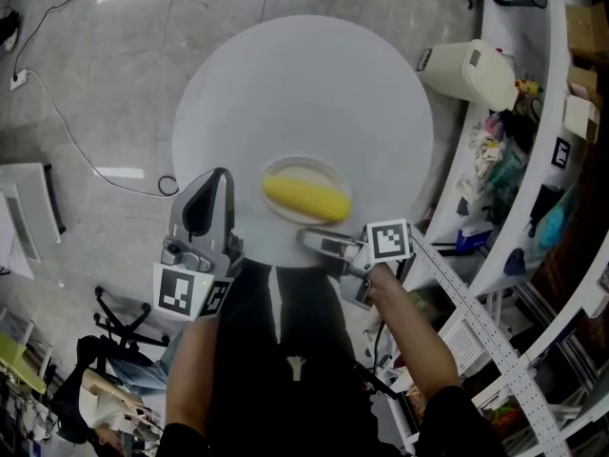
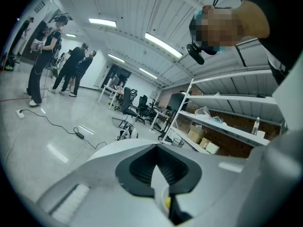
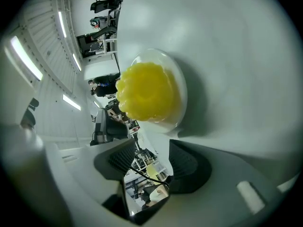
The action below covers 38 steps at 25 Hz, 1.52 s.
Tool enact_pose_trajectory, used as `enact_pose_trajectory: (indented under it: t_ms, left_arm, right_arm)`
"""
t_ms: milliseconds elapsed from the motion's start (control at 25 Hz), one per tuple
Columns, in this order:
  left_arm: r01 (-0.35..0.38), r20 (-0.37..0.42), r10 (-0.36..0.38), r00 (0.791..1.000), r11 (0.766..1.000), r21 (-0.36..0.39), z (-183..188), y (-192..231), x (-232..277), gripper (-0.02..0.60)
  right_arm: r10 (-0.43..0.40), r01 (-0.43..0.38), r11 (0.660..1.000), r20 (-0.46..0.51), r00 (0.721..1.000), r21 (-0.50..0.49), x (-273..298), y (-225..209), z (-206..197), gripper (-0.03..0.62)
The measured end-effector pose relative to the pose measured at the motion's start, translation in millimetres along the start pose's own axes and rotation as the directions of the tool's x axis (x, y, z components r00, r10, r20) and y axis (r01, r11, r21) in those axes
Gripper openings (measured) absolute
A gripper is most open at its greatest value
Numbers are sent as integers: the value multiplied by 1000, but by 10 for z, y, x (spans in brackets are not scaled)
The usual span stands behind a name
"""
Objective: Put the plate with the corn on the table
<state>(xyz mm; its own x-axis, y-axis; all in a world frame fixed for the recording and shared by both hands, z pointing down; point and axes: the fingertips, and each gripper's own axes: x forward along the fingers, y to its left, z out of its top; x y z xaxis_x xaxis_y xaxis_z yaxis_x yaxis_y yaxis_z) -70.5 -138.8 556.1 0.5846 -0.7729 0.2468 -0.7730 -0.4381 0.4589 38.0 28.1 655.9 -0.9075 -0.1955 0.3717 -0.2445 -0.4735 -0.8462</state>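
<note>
A white plate [image 1: 285, 172] with a yellow corn cob [image 1: 306, 197] on it rests on the round white table [image 1: 304, 84], near the table's front edge. My right gripper [image 1: 322, 244] lies just in front of the plate, pointing left, open and holding nothing. In the right gripper view the plate [image 3: 179, 86] and corn [image 3: 147, 91] sit just beyond the open jaws of the right gripper [image 3: 151, 163]. My left gripper [image 1: 211, 193] hovers at the table's left front edge, left of the plate, shut and empty. The left gripper view has the left gripper [image 2: 158, 168] aimed across the room.
A white lidded bin [image 1: 468, 70] stands at the table's right. White shelving [image 1: 547, 150] with assorted items curves along the right side. A cable [image 1: 68, 127] runs across the floor at left, and a chair base [image 1: 119, 322] is near my left side. People [image 2: 42, 60] stand far off.
</note>
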Motion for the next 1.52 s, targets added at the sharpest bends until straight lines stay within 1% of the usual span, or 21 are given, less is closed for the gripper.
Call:
enact_pose_trajectory:
  t_ms: [120, 480, 600, 720, 760, 840, 920, 960, 1000, 1120, 1160, 1280, 1320, 1400, 1520]
  left_arm:
    - [0, -1, 0, 1000, 1000, 1, 5, -16, -9, 5]
    - [13, 9, -13, 1000, 1000, 8, 47, -59, -42, 5]
    - [16, 17, -16, 1000, 1000, 15, 69, -101, -83, 5]
    - [15, 24, -16, 1000, 1000, 23, 98, -174, -179, 5]
    - [16, 27, -17, 999, 1000, 25, 114, -192, -204, 5]
    - [17, 34, -18, 999, 999, 28, 153, -229, -257, 6]
    - [18, 39, -19, 999, 999, 28, 199, -274, -322, 6]
    - [19, 42, -20, 999, 999, 30, 227, -302, -353, 5]
    - [22, 44, -23, 999, 999, 31, 257, -335, -382, 5]
    - [34, 52, -35, 998, 999, 31, 360, -467, -448, 5]
    - [36, 52, -38, 998, 999, 29, 391, -513, -467, 5]
    - [47, 61, -50, 997, 997, 55, 479, -620, -535, 5]
    - [48, 65, -52, 996, 997, 61, 515, -653, -572, 5]
    - [48, 69, -52, 996, 997, 62, 587, -716, -672, 5]
    - [48, 80, -53, 995, 997, 67, 713, -780, -837, 5]
  right_arm:
    - [8, -8, 1000, 5, 1000, -19, -6, 14, 4, 235]
    - [1, -1, 1000, 21, 1000, -9, -36, 22, -44, 232]
    - [-3, 3, 1000, 25, 1000, -29, -54, 37, -86, 185]
    - [-8, 10, 998, 43, 999, -59, -93, 76, -162, 109]
    - [-17, 20, 998, 53, 998, -60, -106, 85, -183, 76]
    - [-45, 48, 998, 71, 996, -50, -132, 102, -231, 32]
    - [-86, 89, 996, 86, 993, -32, -179, 98, -295, 12]
    - [-113, 115, 993, 95, 989, -18, -213, 91, -326, 11]
    - [-122, 124, 992, 105, 987, -17, -234, 109, -348, 11]
    - [-60, 69, 995, 129, 990, -68, -229, 280, -396, 11]
    - [-54, 65, 995, 136, 989, -76, -239, 318, -417, 11]
    - [-81, 94, 993, 167, 983, -70, -288, 385, -466, 11]
    - [-84, 100, 992, 177, 981, -82, -295, 421, -485, 11]
    - [-63, 94, 984, 194, 979, -155, -283, 538, -517, 9]
    - [-67, 117, 970, 228, 971, -214, -287, 703, -579, 9]
